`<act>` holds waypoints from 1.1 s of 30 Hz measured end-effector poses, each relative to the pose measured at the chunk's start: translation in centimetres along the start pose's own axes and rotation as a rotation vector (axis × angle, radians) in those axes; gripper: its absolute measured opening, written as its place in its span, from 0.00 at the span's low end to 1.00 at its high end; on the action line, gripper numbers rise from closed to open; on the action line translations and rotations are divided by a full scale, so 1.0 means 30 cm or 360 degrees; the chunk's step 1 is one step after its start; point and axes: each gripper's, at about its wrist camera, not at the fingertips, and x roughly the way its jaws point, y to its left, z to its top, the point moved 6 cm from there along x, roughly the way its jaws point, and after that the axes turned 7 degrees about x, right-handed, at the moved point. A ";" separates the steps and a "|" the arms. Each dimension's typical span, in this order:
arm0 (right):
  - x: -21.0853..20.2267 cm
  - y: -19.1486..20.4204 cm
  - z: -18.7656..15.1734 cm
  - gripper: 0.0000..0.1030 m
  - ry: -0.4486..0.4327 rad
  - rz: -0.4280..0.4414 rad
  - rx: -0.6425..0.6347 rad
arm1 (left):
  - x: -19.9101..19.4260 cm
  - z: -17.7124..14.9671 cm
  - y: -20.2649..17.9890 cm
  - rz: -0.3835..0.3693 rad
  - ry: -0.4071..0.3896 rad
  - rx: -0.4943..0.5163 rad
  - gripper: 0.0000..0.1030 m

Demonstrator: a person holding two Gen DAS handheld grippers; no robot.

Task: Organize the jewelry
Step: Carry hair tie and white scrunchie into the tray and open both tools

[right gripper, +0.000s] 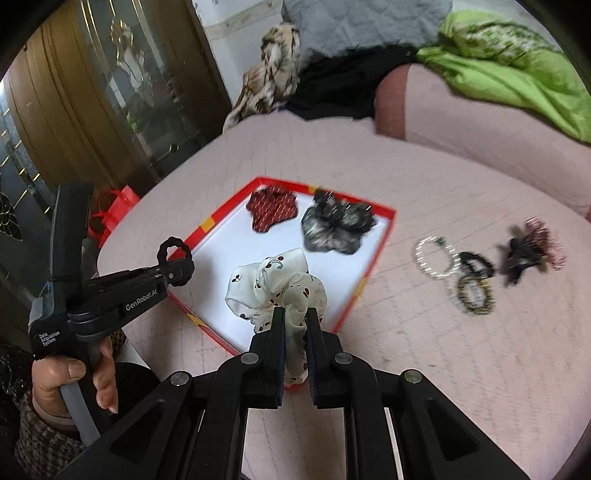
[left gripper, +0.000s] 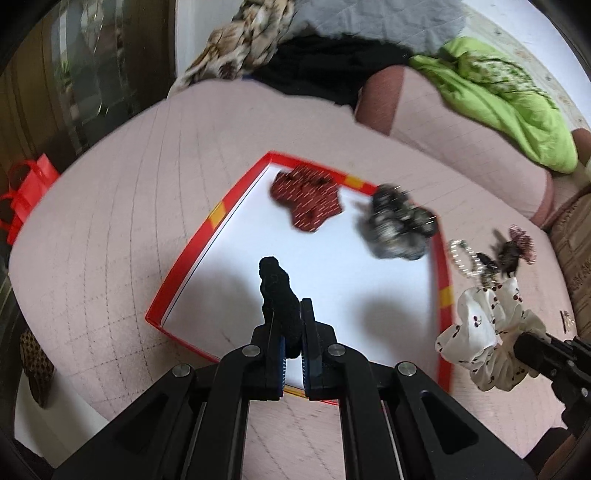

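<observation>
A red-rimmed box lid (left gripper: 207, 243) (right gripper: 218, 229) with a white floor lies on the pink bed. In it rest a dark red scrunchie (left gripper: 306, 199) (right gripper: 271, 208) and a grey-black scrunchie (left gripper: 399, 225) (right gripper: 336, 227). My left gripper (left gripper: 291, 321) (right gripper: 177, 271) is shut on a black hair tie (left gripper: 275, 291) (right gripper: 173, 254) above the lid's near left part. My right gripper (right gripper: 295, 317) is shut on a white cherry-print scrunchie (right gripper: 277, 288) (left gripper: 487, 332) above the lid's near side. On the bed right of the lid lie a pearl bracelet (right gripper: 437, 258) (left gripper: 461, 254), dark hair ties (right gripper: 474, 280) and a black-and-pink bow clip (right gripper: 528, 247) (left gripper: 513, 247).
A green blanket (left gripper: 495, 96) (right gripper: 517, 62), a grey quilt (right gripper: 362, 22) and patterned cloth (left gripper: 243, 40) are piled at the bed's far side. A red bag (left gripper: 26, 188) (right gripper: 114, 210) sits off the bed's left edge. A person's hand (right gripper: 74, 380) holds the left gripper's handle.
</observation>
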 end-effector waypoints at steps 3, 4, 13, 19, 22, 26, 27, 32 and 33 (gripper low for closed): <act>0.099 0.002 -0.011 0.11 0.0082 0.0001 0.0024 | 0.062 -0.014 0.035 0.0019 0.0059 0.0000 0.06; 0.135 0.001 -0.018 0.11 0.0112 -0.0005 0.0028 | 0.077 -0.017 0.044 0.0027 0.0075 -0.0001 0.06; 0.269 -0.012 -0.087 0.11 0.0249 -0.0040 -0.0003 | 0.152 -0.031 0.115 0.0045 0.0131 -0.0093 0.06; 0.282 -0.016 -0.107 0.13 0.0256 -0.0044 -0.0025 | 0.152 -0.023 0.106 0.0047 0.0108 -0.0104 0.07; 0.271 -0.010 -0.106 0.16 0.0229 -0.0050 -0.0059 | 0.138 -0.021 0.108 0.0044 0.0097 -0.0126 0.15; 0.232 0.005 -0.098 0.41 0.0169 -0.0061 -0.0108 | 0.080 -0.012 0.112 0.0049 0.0028 -0.0174 0.38; 0.217 0.008 -0.095 0.45 0.0147 -0.0059 -0.0118 | 0.060 -0.008 0.110 0.0047 0.0009 -0.0180 0.39; 0.144 0.014 -0.086 0.47 0.0074 -0.0055 -0.0143 | -0.033 0.020 0.071 0.0111 -0.0077 -0.0131 0.47; 0.131 0.008 -0.087 0.49 0.0067 -0.0050 -0.0135 | -0.048 0.023 0.063 0.0125 -0.0090 -0.0117 0.47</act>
